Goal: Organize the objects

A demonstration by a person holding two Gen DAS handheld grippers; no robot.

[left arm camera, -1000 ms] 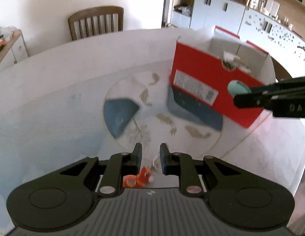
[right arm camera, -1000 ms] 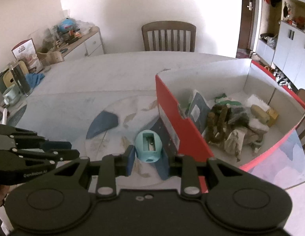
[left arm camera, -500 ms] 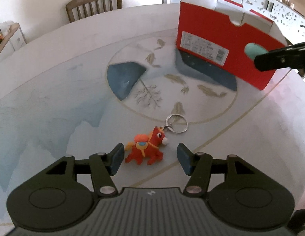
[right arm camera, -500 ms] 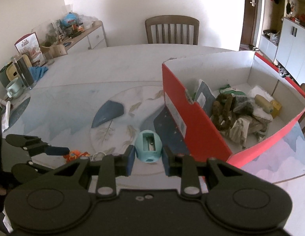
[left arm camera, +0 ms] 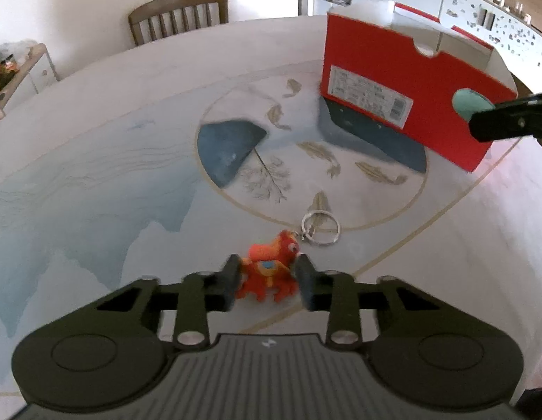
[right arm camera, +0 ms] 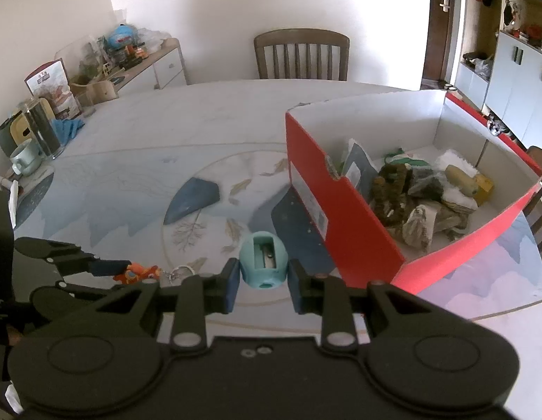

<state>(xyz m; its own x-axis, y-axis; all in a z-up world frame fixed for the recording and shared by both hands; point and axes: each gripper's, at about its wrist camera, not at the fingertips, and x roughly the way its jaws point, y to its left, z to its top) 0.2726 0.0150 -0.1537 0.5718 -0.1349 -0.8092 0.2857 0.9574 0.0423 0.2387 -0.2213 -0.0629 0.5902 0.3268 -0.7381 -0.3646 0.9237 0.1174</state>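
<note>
Looking along the left claw point(left arm camera: 267, 281): fingers closed in against both flanks of the orange horse keychain point(left arm camera: 269, 273), legs on the bench point(left arm camera: 96, 182), metal ring point(left arm camera: 320, 227) lying just ahead; slightly blurred, so firmness of the pinch hard to judge. Red shoebox point(left arm camera: 393, 80) further right on the bench's printed round motif, its contents hidden behind the near wall. At the right edge, right claw cut off by the frame, only a sliver of the teal sharpener point(left arm camera: 468, 102) showing. Wooden chair point(left arm camera: 178, 15) and white cupboards behind. Switching to the right wrist view: right claw point(right arm camera: 264, 281) clamped on the teal sharpener point(right arm camera: 264, 260), held above the bench beside the shoebox point(right arm camera: 340, 217). Inside the box, a jumble of dark and pale items, hard to tell apart. Left claw point(right arm camera: 129, 271) low at left, horse keychain point(right arm camera: 139, 272) partly hidden between its fingers. Mug point(right arm camera: 24, 157) and clutter on the left sideboard.
</note>
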